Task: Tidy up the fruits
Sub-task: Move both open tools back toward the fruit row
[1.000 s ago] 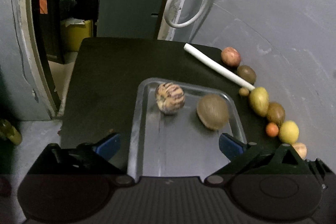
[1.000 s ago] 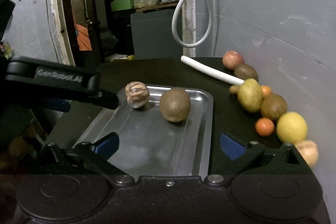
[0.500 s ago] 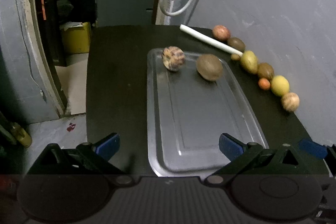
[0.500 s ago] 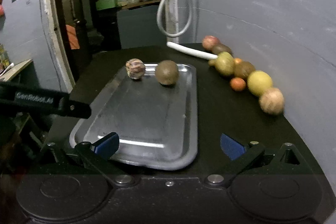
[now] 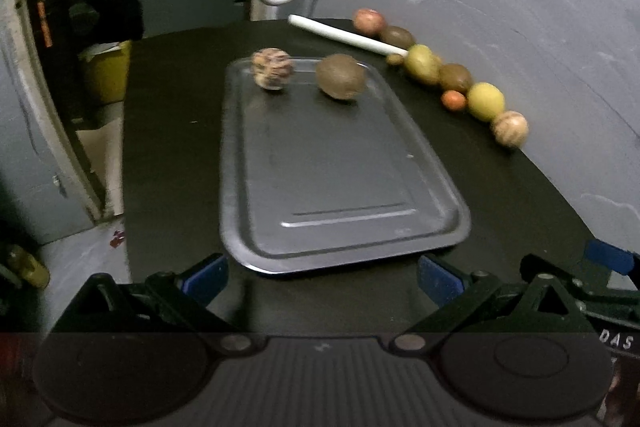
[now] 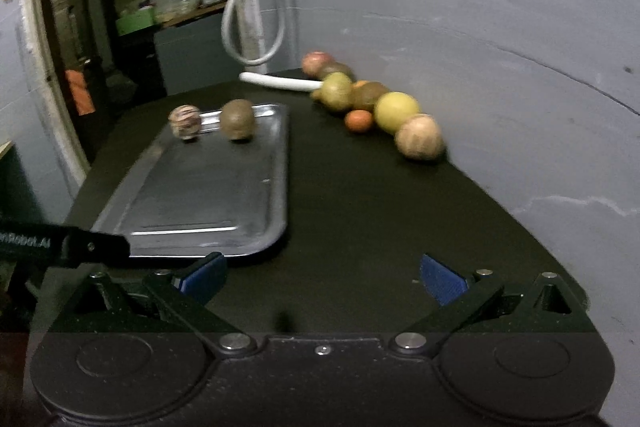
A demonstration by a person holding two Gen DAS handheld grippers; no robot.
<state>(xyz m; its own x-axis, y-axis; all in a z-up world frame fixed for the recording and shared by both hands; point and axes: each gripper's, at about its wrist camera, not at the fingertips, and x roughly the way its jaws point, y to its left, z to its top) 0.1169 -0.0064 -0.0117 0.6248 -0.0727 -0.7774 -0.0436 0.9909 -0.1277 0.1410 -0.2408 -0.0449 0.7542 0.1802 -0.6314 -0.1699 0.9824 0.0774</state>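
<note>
Two fruits, striped ball [image 5: 272, 69] and brown fruit [image 5: 341, 76], are set at the tray's [image 5: 344, 227] far end. Remaining fruits [image 6: 419, 136] are lined along the surface's right edge. Both left gripper [image 5: 320, 273] and right gripper [image 6: 322, 273] are held wide, empty. The nearest fruit should be approached first, centred between the fingers.

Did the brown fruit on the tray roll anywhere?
No. The round brown fruit sits at the silver metal tray's far end beside the striped ball-shaped fruit, as earlier; only the cameras pulled back.

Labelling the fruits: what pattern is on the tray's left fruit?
Brown-and-cream stripes on the striped fruit, clearest from the left wrist.
</note>
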